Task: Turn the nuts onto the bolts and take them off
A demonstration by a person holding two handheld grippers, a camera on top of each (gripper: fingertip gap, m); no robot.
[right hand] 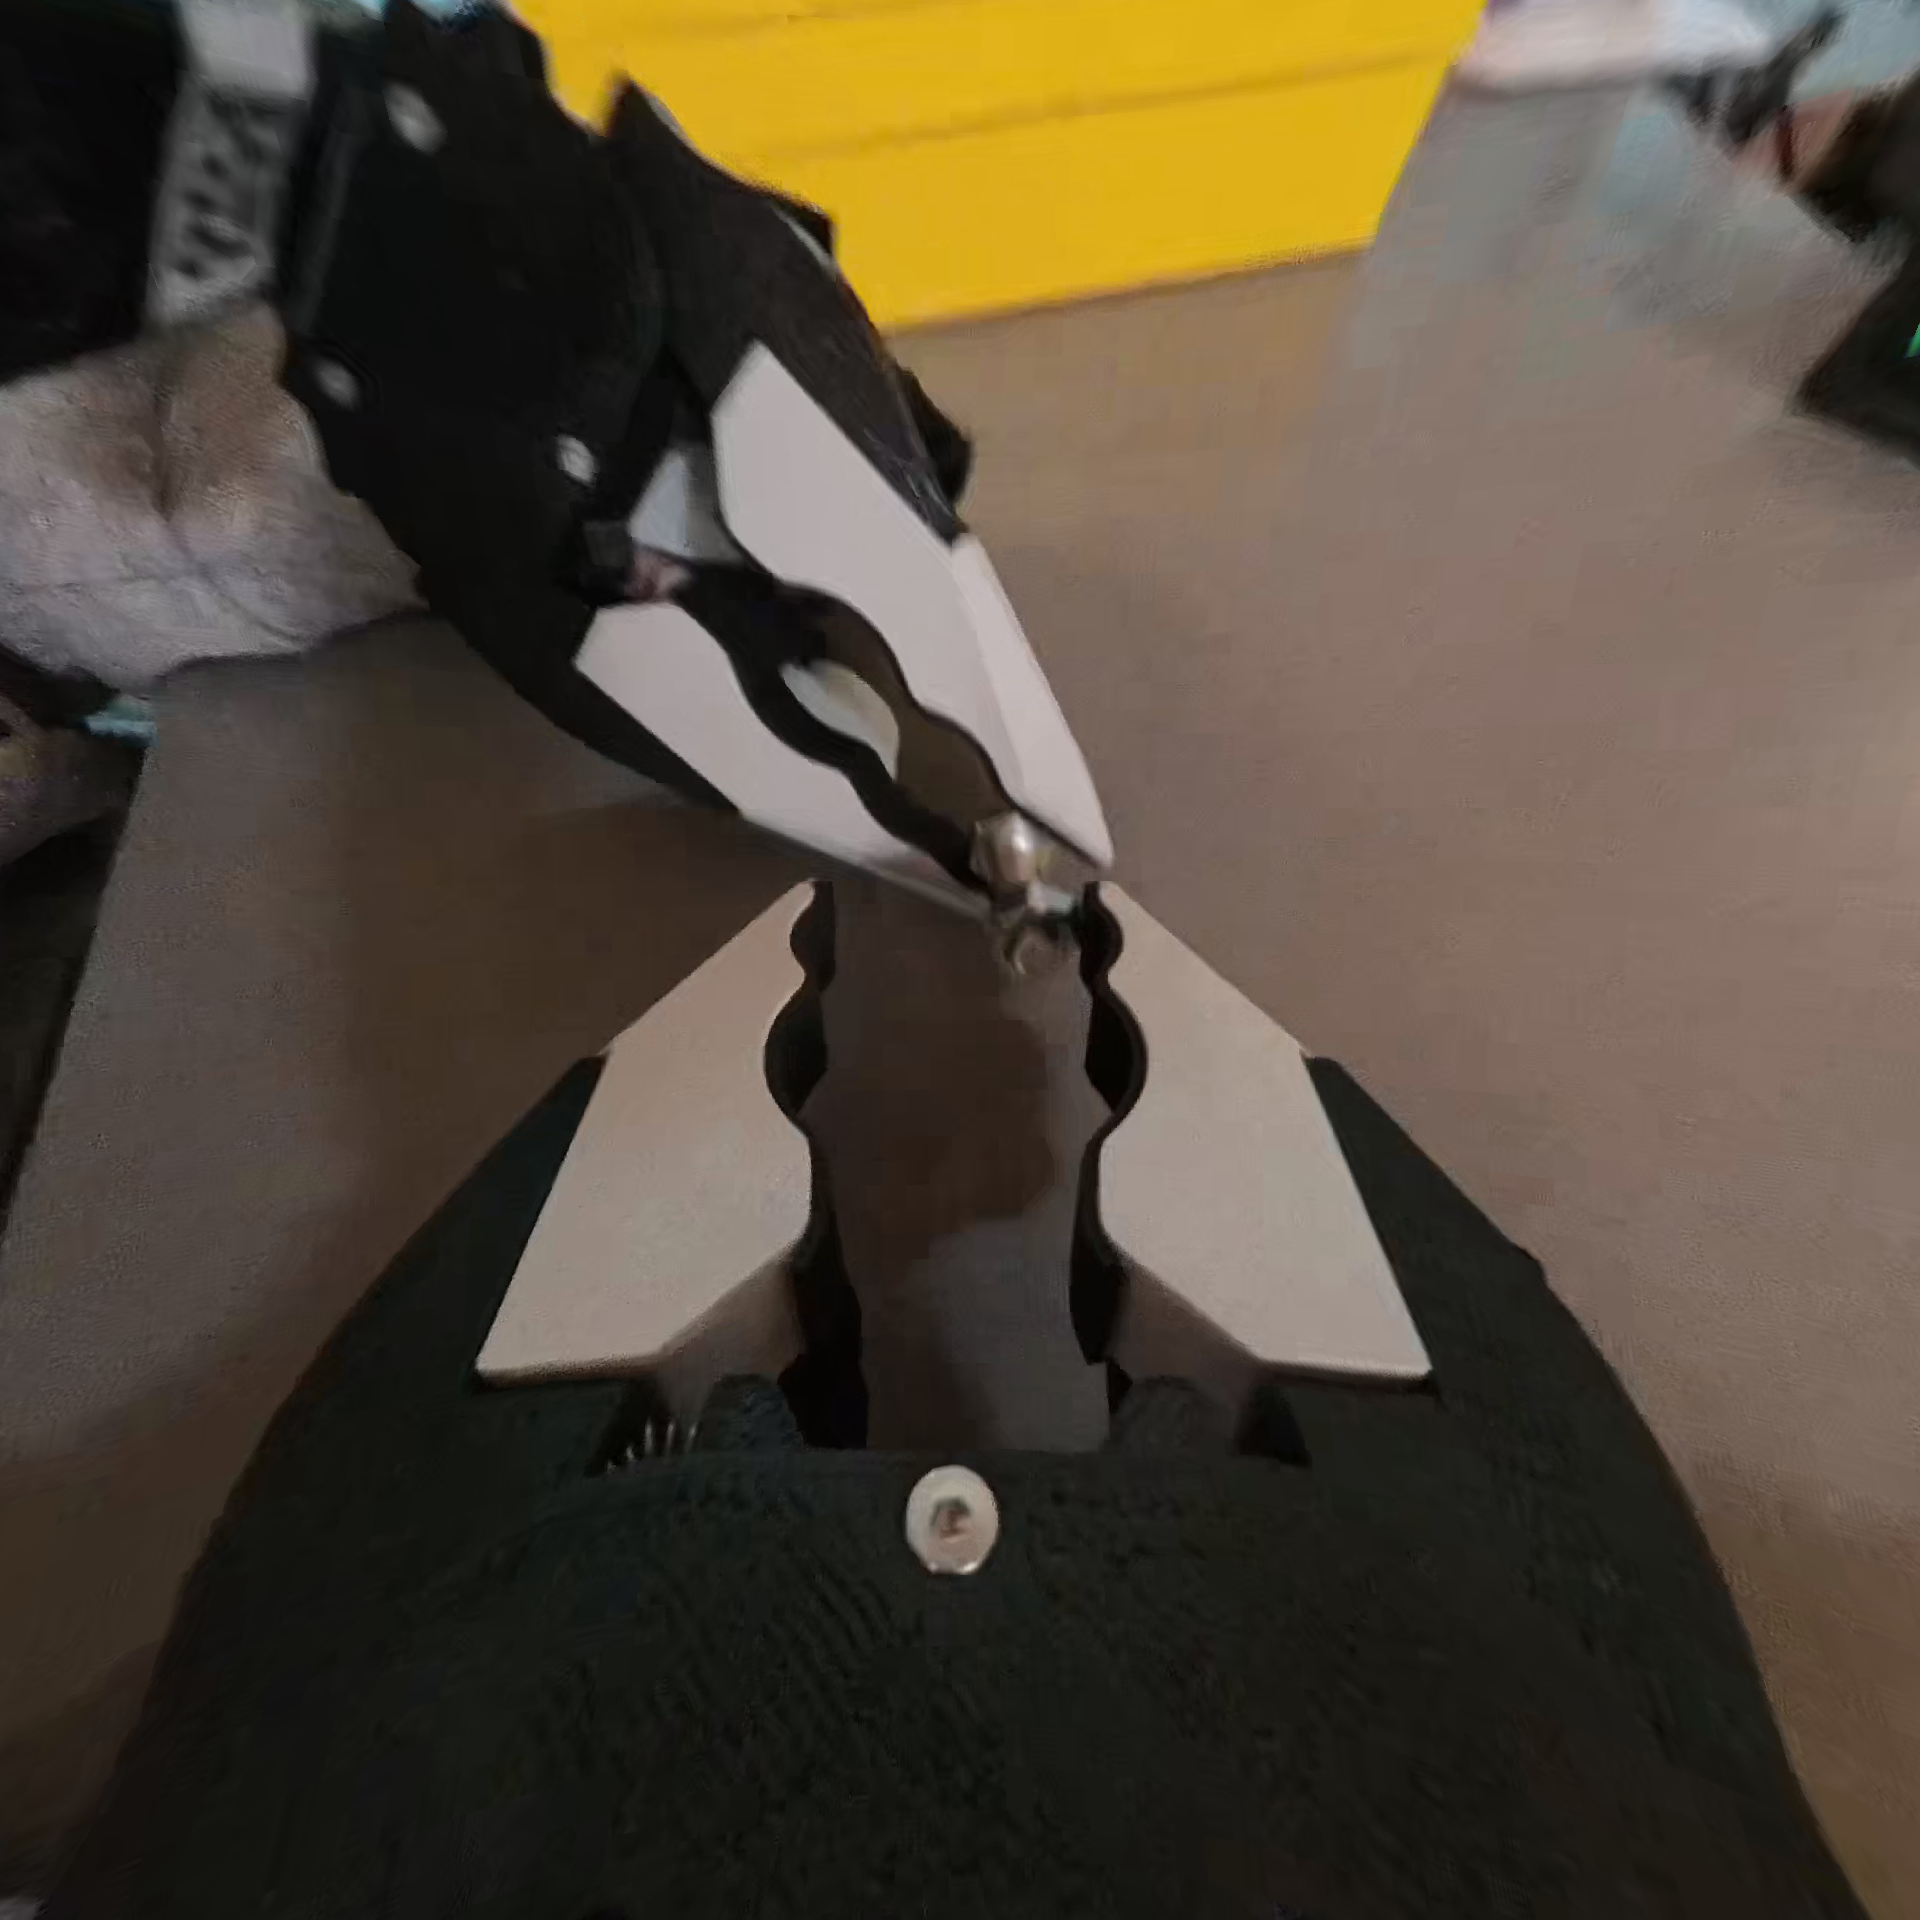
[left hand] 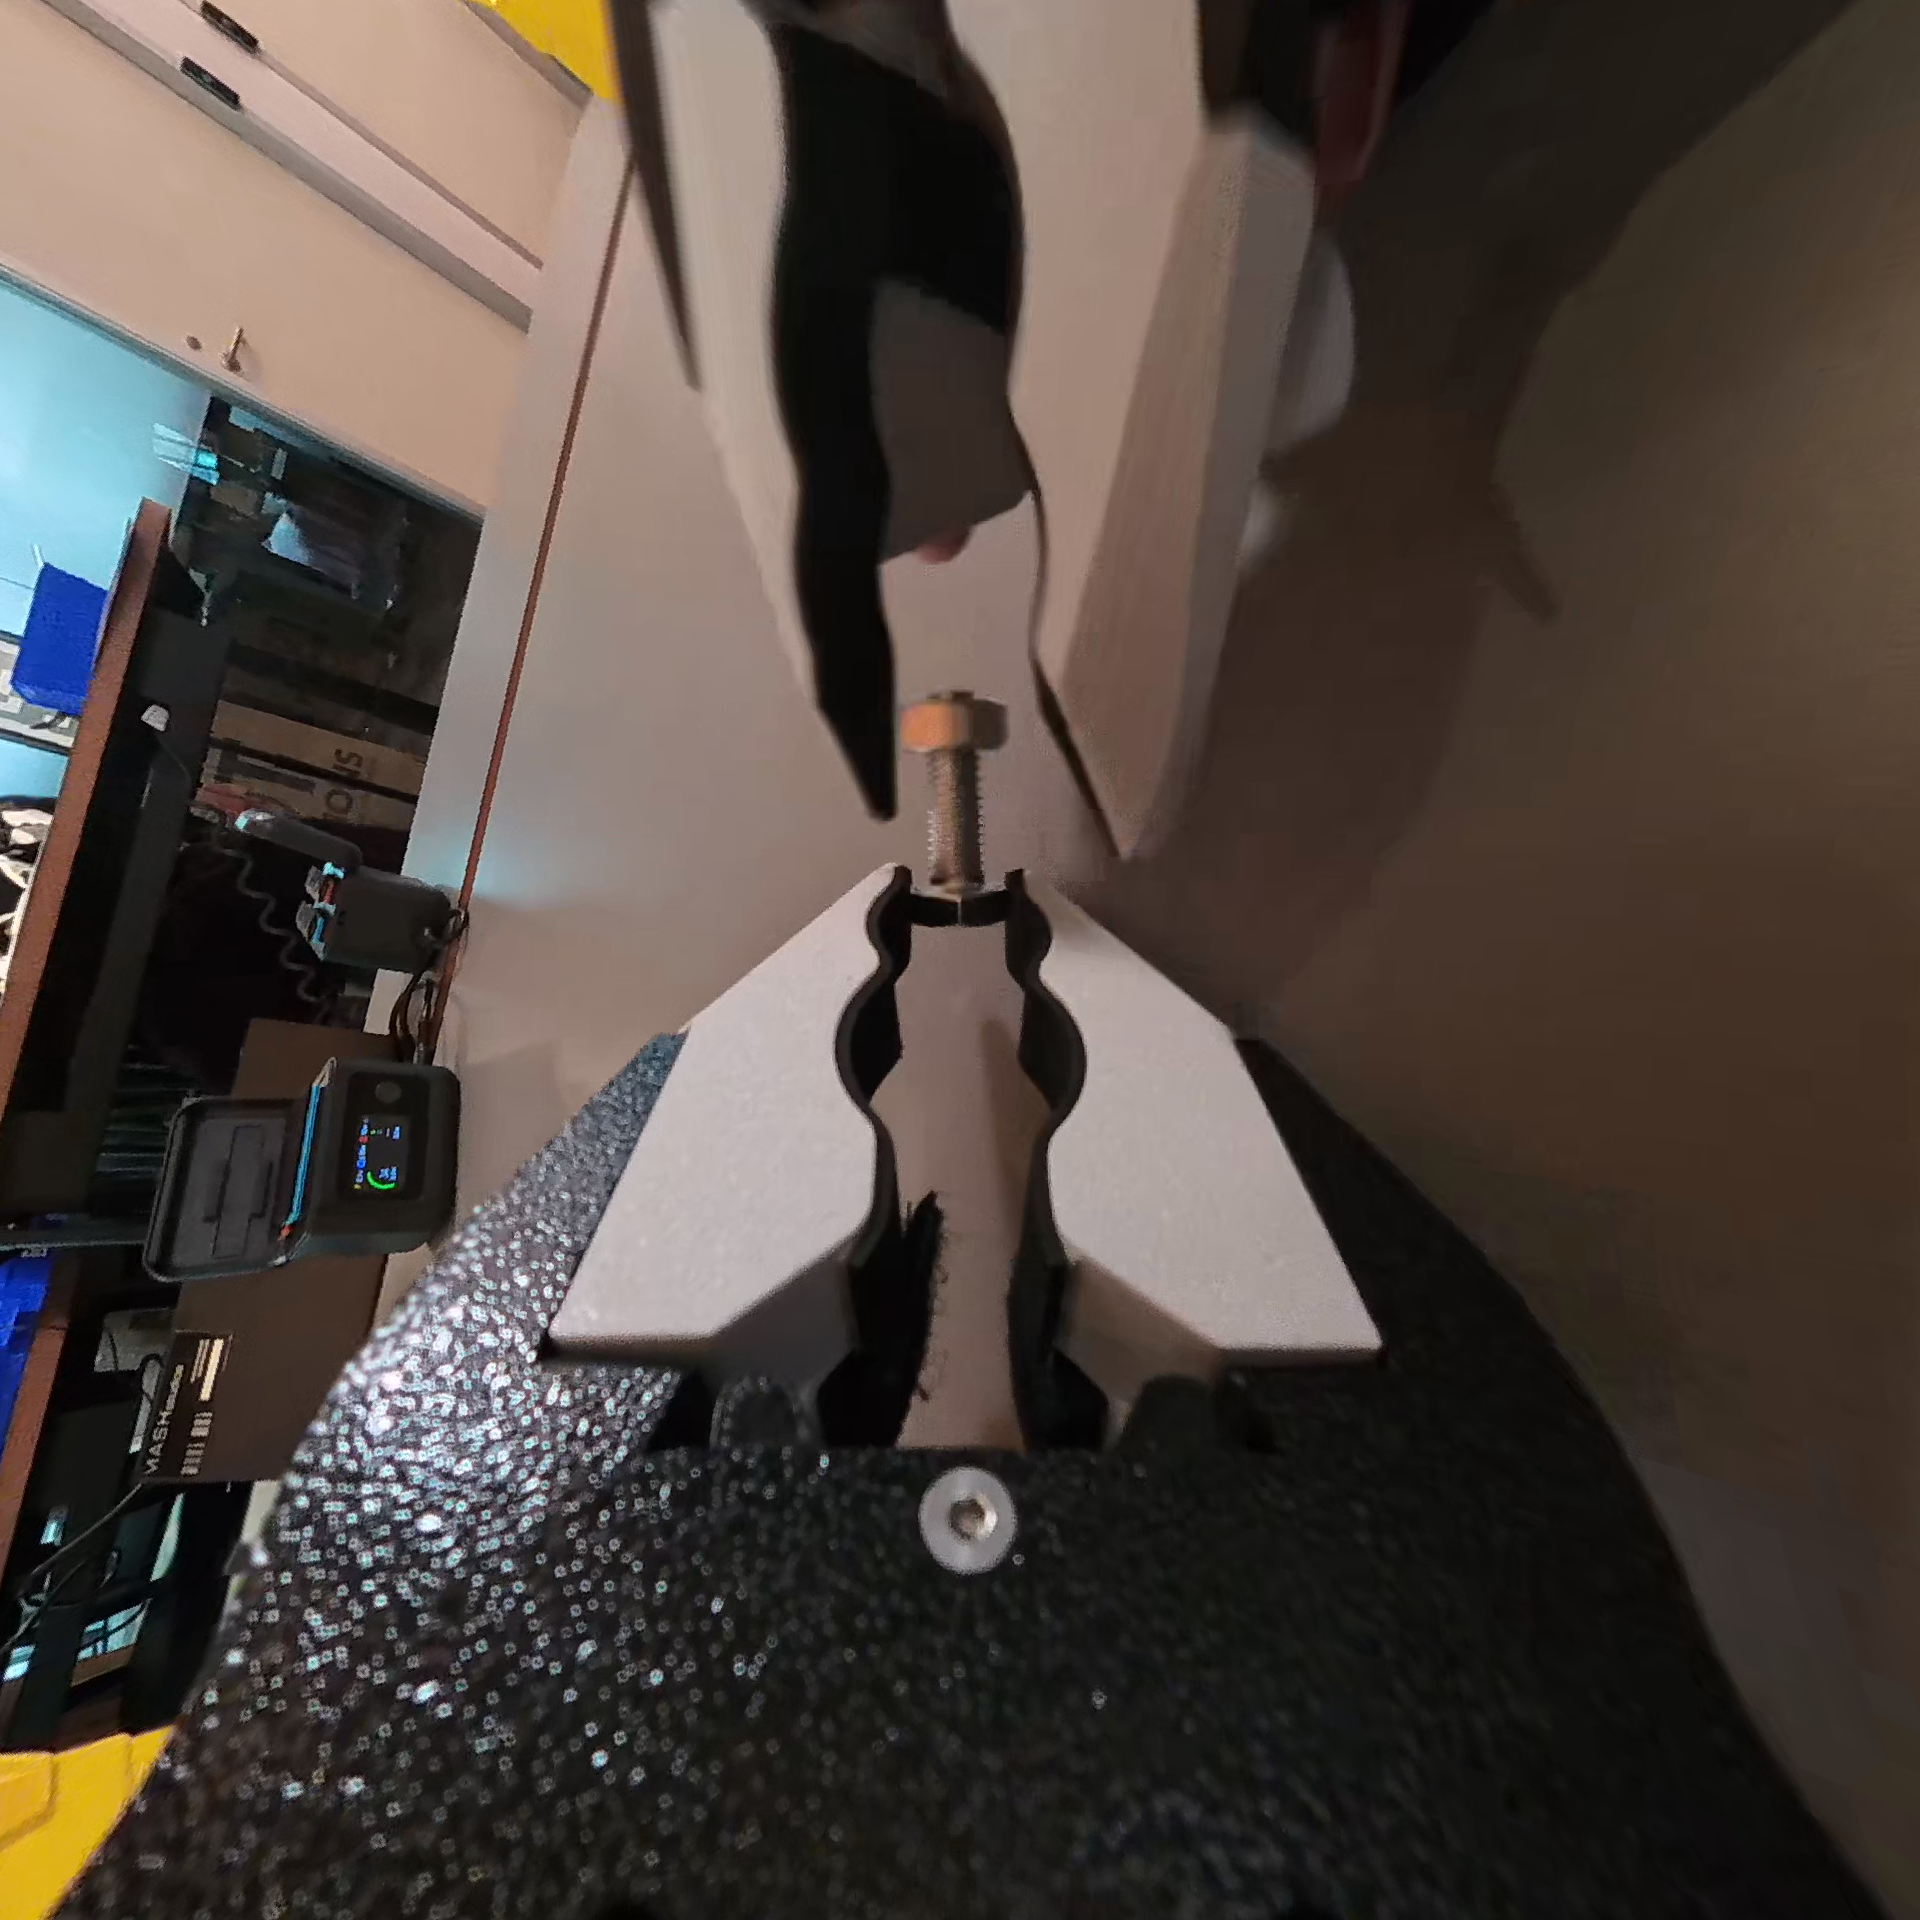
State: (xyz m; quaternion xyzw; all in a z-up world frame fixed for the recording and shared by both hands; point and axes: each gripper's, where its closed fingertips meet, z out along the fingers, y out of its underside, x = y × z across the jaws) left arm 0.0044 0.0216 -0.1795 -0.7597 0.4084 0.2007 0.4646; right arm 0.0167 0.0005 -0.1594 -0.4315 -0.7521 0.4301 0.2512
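In your left wrist view, at nine o'clock, a small black device with a lit screen (left hand: 301,1164) sits on dark shelving (left hand: 94,831) against the pale wall. At the centre, your left hand-held gripper (left hand: 956,902) has its tips drawn together on the head end of the bolt (left hand: 951,826), which stands straight out toward twelve o'clock. A nut (left hand: 954,722) sits on the far end of the threaded shaft. Above it, from twelve o'clock, your right hand-held gripper (left hand: 987,821) reaches down, motion-blurred, its fingers standing apart on either side of the nut; you cannot tell from here whether either finger touches it.

In your right wrist view, a crumpled pale cloth (right hand: 156,520) lies at nine o'clock on the brown surface (right hand: 1455,727). The left hand-held gripper (right hand: 1023,852) comes in from ten o'clock, clamped on the bolt (right hand: 1013,852) at its tips. Your right hand-held gripper (right hand: 951,904) is spread wide at the centre, and the nut (right hand: 1029,925), blurred, lies against the inner edge of its one-o'clock finger (right hand: 1195,1091), well clear of the other finger. A yellow box (right hand: 1039,156) stands at twelve o'clock on the far side of the surface.
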